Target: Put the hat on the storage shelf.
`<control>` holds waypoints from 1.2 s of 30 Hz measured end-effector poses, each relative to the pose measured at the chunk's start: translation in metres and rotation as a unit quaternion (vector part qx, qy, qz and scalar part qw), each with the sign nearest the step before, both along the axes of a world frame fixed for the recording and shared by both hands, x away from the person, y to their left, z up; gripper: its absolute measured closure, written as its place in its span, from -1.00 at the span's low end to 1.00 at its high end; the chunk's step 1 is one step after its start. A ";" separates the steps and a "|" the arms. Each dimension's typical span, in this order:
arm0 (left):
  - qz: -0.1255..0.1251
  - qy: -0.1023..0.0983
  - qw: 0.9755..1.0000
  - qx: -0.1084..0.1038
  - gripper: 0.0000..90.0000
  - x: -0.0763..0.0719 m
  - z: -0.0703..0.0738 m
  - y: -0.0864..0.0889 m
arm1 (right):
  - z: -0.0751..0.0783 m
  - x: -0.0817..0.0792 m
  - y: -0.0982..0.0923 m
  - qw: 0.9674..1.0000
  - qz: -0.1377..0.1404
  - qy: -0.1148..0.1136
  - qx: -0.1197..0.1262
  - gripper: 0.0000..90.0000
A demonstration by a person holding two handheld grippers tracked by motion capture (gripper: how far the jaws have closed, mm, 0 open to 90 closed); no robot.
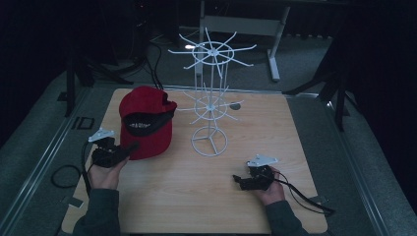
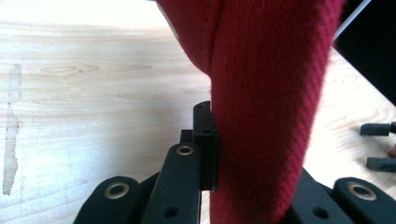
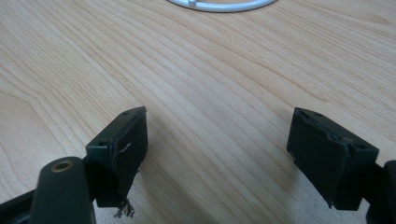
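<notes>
My left gripper [image 1: 132,147] pinches the soft, light red knitted cap [image 1: 146,120] by its fabric edge; right gripper [image 1: 239,180] jaws spread.

Dim lab: wooden test table [image 1: 275,147], dark curtains, floor cables [image 1: 64,175].

High view: overhead from the 6 o'clock edge, facing 12, far. Gripper views: close and low over the table [image 1: 255,132]. Right gripper view shares the rack base [image 3: 222,5] with high.

Wooden table [image 1: 162,206]: white wire rack [image 1: 210,98] standing, red cap [image 1: 147,120].
</notes>
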State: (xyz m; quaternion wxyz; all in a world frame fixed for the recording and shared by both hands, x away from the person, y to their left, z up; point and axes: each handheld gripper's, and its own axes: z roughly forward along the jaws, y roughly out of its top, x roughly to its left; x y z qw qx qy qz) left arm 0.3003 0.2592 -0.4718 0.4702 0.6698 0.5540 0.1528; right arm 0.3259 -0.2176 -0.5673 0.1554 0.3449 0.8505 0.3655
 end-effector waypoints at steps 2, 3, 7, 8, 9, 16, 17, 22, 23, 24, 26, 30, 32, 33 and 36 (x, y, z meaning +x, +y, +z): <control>0.003 -0.004 1.000 -0.001 0.90 0.000 0.002 0.001 | 0.000 0.000 0.000 1.000 0.000 0.000 0.000 -0.55; 0.004 -0.006 1.000 -0.002 0.90 0.000 0.003 0.001 | 0.000 0.000 0.000 1.000 0.000 0.000 0.000 -0.55; 0.005 -0.011 1.000 -0.003 0.90 0.001 0.007 0.002 | 0.000 0.000 0.000 1.000 0.000 0.000 0.000 -0.55; 0.006 -0.013 1.000 -0.002 0.90 0.001 0.009 0.002 | 0.000 0.000 0.000 1.000 0.000 0.000 0.000 -0.55; 0.007 -0.014 1.000 -0.003 0.90 0.001 0.010 0.003 | 0.000 0.000 0.000 1.000 0.000 0.000 0.000 -0.55; 0.012 -0.026 1.000 -0.003 0.90 0.000 0.018 0.004 | 0.000 0.000 0.000 1.000 -0.001 0.001 0.000 -0.55; 0.013 -0.028 1.000 -0.004 0.90 0.000 0.020 0.005 | 0.000 0.000 0.000 1.000 -0.001 0.001 0.000 -0.55; 0.019 -0.039 0.999 -0.007 0.90 0.000 0.027 0.006 | 0.000 0.000 0.000 1.000 -0.001 0.001 0.001 -0.55; 0.019 -0.040 0.999 -0.008 0.90 0.000 0.029 0.006 | 0.000 0.000 0.000 1.000 -0.002 0.001 0.001 -0.55; 0.020 -0.042 0.999 -0.008 0.90 0.000 0.030 0.006 | 0.000 0.000 0.000 1.000 -0.002 0.001 0.001 -0.55; 0.022 -0.046 0.999 -0.010 0.90 0.001 0.033 0.006 | 0.000 0.000 0.000 1.000 -0.001 0.001 0.001 -0.55; 0.024 -0.053 0.998 -0.013 0.90 0.002 0.038 0.006 | 0.000 0.000 0.000 1.000 -0.001 0.001 0.001 -0.55; 0.025 -0.057 0.998 -0.014 0.90 0.002 0.041 0.005 | 0.000 0.000 0.000 1.000 -0.001 0.000 0.001 -0.55; 0.024 -0.059 0.998 -0.014 0.90 0.002 0.042 0.005 | 0.000 0.000 0.000 1.000 -0.001 0.000 0.001 -0.55; 0.024 -0.064 0.998 -0.015 0.90 0.003 0.046 0.004 | 0.000 0.000 0.000 1.000 -0.001 0.000 0.001 -0.55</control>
